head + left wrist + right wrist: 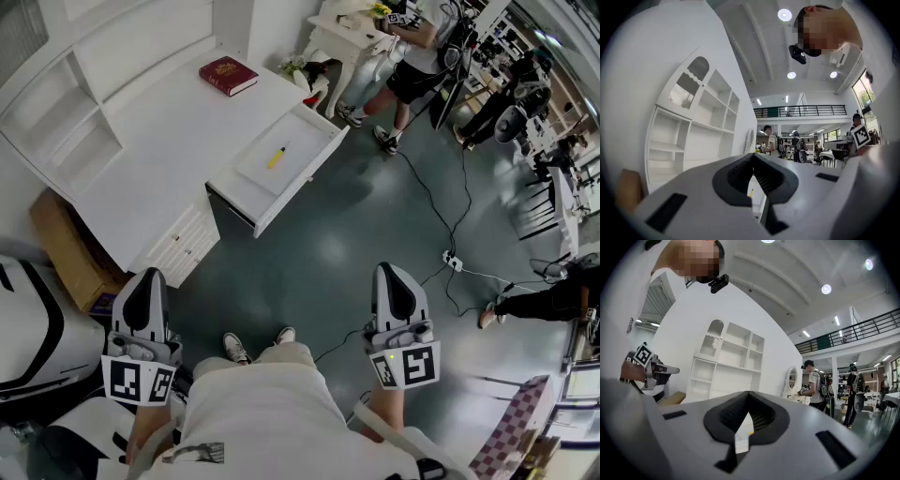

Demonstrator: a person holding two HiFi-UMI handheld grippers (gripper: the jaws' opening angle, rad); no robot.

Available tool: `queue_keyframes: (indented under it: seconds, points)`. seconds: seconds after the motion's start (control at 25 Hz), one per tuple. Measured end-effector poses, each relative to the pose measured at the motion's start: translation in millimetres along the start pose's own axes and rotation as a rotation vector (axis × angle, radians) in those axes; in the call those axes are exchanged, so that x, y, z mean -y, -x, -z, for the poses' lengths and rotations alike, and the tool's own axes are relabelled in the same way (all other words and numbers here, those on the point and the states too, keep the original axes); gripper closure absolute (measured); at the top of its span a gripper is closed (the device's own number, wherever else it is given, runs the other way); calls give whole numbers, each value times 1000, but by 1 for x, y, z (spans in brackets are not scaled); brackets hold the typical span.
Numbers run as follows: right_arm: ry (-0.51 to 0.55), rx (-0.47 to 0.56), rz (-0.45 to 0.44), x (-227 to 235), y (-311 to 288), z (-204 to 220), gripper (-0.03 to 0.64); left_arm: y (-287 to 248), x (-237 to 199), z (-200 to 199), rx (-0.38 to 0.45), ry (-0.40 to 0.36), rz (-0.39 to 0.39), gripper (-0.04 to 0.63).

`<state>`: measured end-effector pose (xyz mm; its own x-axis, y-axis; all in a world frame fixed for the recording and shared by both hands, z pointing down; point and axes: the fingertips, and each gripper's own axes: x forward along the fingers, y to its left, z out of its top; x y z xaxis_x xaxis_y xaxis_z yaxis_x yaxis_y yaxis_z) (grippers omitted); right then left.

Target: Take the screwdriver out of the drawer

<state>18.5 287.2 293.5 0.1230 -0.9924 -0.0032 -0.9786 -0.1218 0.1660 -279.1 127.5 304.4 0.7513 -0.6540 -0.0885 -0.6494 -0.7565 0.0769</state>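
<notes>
A small yellow screwdriver (277,157) lies inside the open white drawer (302,184), which is pulled out from the white desk (159,141) at the top of the head view. Both grippers are held low, near the person's body and far from the drawer. My left gripper (150,274) points toward the desk's lower drawers, jaws together and empty (753,156). My right gripper (392,269) is over the grey floor, also shut with nothing in it (749,393). In the right gripper view, a sliver of the drawer with a yellow speck (751,432) shows in the small opening behind the jaw tips.
A red book (228,75) lies on the desk top. A cardboard box (66,248) leans beside the desk at the left. Cables and a power strip (453,261) run across the floor to the right. Another person (412,56) stands beyond the drawer.
</notes>
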Motion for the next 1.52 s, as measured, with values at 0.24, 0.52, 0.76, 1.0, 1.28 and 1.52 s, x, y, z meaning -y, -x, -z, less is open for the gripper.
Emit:
queue_keyframes:
  seconds: [0.24, 0.52, 0.76, 1.0, 1.28, 1.52]
  points:
    - [-2, 9, -9, -7, 12, -9, 609, 13, 4, -8, 20, 10, -5, 580]
    - [-6, 6, -24, 3, 24, -5, 609, 17, 17, -10, 12, -5, -24, 580]
    - [-14, -14, -76, 16, 31, 3, 607, 11, 39, -10, 20, -11, -21, 578]
    - [30, -21, -179, 22, 40, 10, 414, 4, 62, -10, 18, -22, -17, 580]
    - [60, -56, -244, 42, 44, 26, 211, -18, 93, -10, 21, -37, -1, 578]
    - [21, -44, -237, 70, 52, 39, 196, -26, 122, -2, 12, -47, -3, 578]
